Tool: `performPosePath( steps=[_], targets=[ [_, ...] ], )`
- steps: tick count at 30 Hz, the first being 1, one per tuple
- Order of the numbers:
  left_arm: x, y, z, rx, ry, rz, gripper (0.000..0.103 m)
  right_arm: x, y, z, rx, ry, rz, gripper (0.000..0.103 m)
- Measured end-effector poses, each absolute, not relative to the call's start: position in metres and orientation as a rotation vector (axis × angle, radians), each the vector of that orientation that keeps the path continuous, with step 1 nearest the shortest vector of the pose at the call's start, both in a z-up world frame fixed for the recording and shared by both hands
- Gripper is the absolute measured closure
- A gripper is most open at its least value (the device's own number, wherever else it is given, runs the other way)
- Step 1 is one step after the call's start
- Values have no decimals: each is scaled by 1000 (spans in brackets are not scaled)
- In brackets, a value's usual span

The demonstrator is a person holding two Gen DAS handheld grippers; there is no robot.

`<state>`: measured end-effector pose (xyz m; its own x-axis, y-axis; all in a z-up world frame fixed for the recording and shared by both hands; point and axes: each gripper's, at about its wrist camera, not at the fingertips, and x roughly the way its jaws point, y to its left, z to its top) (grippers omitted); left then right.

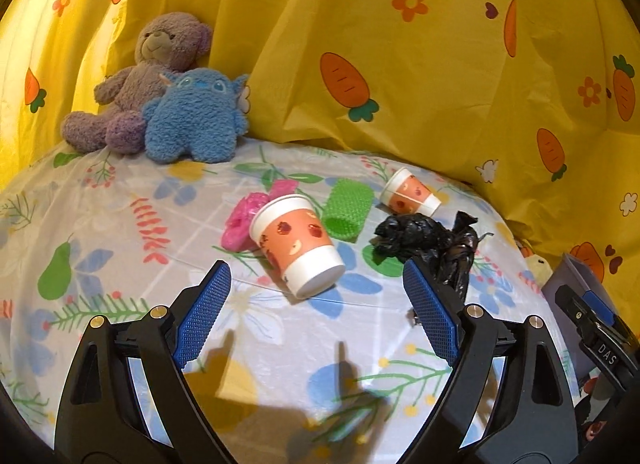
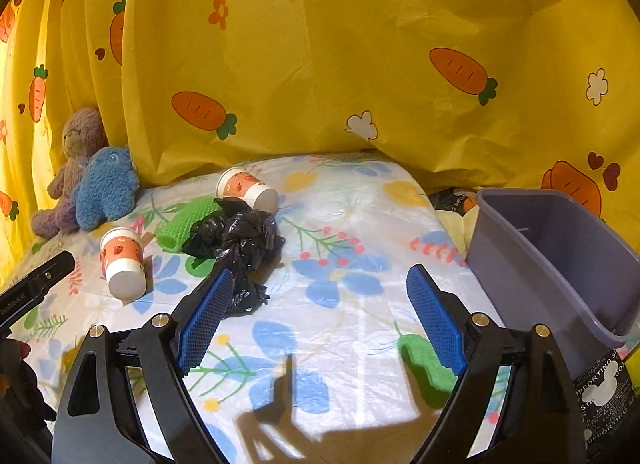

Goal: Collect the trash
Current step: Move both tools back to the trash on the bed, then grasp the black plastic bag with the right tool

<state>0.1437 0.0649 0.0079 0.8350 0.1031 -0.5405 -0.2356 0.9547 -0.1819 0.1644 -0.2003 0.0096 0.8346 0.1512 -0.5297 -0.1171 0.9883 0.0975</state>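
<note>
While both of my grippers hang over the bed, the left gripper [image 1: 316, 284] and the right gripper [image 2: 320, 292] stand spread wide with nothing between their blue ribbed pads. Beneath me lies a white floral sheet [image 1: 120, 232] printed with blue blossoms, green pears and red sprigs, sunlit and crossed by my own shadows. A yellow carrot-patterned curtain [image 2: 360, 64] closes off the back. The trash sits mid-sheet: a tipped orange-and-white paper cup [image 1: 298, 242] nearest my left fingers, a second tipped paper cup [image 1: 410, 192] farther back, a crumpled black plastic bag [image 2: 238, 238] between them, a green bumpy roll [image 1: 347, 208] and a pink crumpled wrapper [image 1: 244, 220]. A grey plastic bin [image 2: 560, 248] stands at the sheet's right edge. A purple plush bear [image 1: 140, 80] and a blue plush creature [image 1: 196, 116] lean against the curtain.
</note>
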Motion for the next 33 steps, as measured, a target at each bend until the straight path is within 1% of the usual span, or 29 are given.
performPosePath(
  steps=[10, 18, 20, 24, 25, 26, 27, 28, 29, 32, 33],
  targets=[
    [145, 107, -2, -304, 561, 248, 17, 200, -169, -9, 32, 658, 192, 17],
    [150, 119, -6, -321, 575, 253, 17, 234, -144, -24, 37, 735, 230, 18],
    [152, 121, -6, -321, 579, 258, 17, 242, -136, -29, 28, 755, 235, 25],
    [154, 120, -3, -314, 577, 260, 17, 256, -125, -38, 28, 793, 252, 36],
    [155, 120, -3, -316, 578, 254, 17, 259, -124, -40, 32, 803, 260, 43],
    [156, 120, -3, -322, 582, 245, 17, 261, -122, -43, 30, 813, 266, 53],
    [159, 120, -4, -331, 589, 236, 17, 263, -121, -45, 26, 823, 273, 58],
    [161, 120, -5, -340, 597, 228, 17, 264, -119, -47, 22, 831, 282, 65],
    [163, 119, -7, -346, 604, 218, 17, 265, -119, -49, 17, 832, 290, 74],
    [170, 114, -10, -348, 622, 200, 17, 260, -122, -48, 3, 810, 301, 83],
    [174, 111, -11, -347, 628, 195, 17, 257, -126, -46, 6, 796, 299, 84]
  ],
)
